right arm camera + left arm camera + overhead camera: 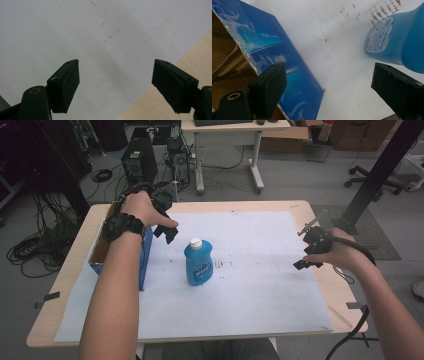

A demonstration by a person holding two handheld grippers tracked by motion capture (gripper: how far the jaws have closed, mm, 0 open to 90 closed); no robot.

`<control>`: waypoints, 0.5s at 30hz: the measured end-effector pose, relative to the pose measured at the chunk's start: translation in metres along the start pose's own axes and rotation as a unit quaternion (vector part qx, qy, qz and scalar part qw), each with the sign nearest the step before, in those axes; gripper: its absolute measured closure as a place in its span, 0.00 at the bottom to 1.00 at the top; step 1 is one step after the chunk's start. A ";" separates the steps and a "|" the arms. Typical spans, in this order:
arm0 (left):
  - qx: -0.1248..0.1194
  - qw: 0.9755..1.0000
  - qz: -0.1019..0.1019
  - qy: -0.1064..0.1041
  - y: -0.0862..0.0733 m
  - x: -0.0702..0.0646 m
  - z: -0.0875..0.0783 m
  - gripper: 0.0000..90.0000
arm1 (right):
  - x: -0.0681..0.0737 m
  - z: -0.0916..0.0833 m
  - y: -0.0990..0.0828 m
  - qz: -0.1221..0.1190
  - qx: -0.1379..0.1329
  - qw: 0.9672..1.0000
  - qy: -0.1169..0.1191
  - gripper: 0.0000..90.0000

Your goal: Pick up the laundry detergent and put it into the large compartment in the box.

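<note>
Both tongs wide open, holding nothing

The left tongs [167, 231] hang between the blue box [146, 256] and the blue bottle [198, 263], touching neither. The bottle stands upright with a white cap and printed label, mid-tabletop [260, 270]. The right tongs [306, 260] hover over the white sheet's right edge.

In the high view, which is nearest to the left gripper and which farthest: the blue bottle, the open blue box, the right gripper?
1. The open blue box, directly beside and below the left gripper, at the table's left edge.
2. The blue bottle, upright, a little to its right.
3. The right gripper, far across the white sheet, near the right edge.
</note>
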State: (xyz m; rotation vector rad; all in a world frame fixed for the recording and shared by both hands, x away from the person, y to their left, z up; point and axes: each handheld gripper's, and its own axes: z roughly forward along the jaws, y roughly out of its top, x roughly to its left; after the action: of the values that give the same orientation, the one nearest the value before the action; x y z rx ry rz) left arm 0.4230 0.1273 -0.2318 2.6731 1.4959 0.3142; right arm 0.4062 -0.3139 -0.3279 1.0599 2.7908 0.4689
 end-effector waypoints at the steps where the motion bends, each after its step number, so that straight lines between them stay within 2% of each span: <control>1: 0.000 1.000 0.000 0.001 0.000 0.000 -0.001 0.15 | 0.000 0.000 0.000 -0.001 -0.001 1.000 0.000 0.25; 3: -0.002 1.000 -0.005 0.002 -0.001 0.000 -0.002 0.15 | 0.000 -0.001 0.000 -0.002 -0.002 1.000 0.000 0.25; 10: -0.008 1.000 -0.004 0.004 0.000 -0.002 -0.007 0.15 | 0.000 -0.001 -0.002 -0.001 -0.003 1.000 0.001 0.25; 15: -0.016 1.000 0.010 -0.002 0.003 -0.004 -0.013 0.15 | -0.001 -0.001 -0.004 -0.002 -0.003 1.000 0.002 0.25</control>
State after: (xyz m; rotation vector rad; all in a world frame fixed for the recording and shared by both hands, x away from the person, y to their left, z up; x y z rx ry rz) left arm 0.4206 0.1214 -0.2197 2.6630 1.4519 0.3314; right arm 0.4045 -0.3170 -0.3285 1.0545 2.7933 0.4787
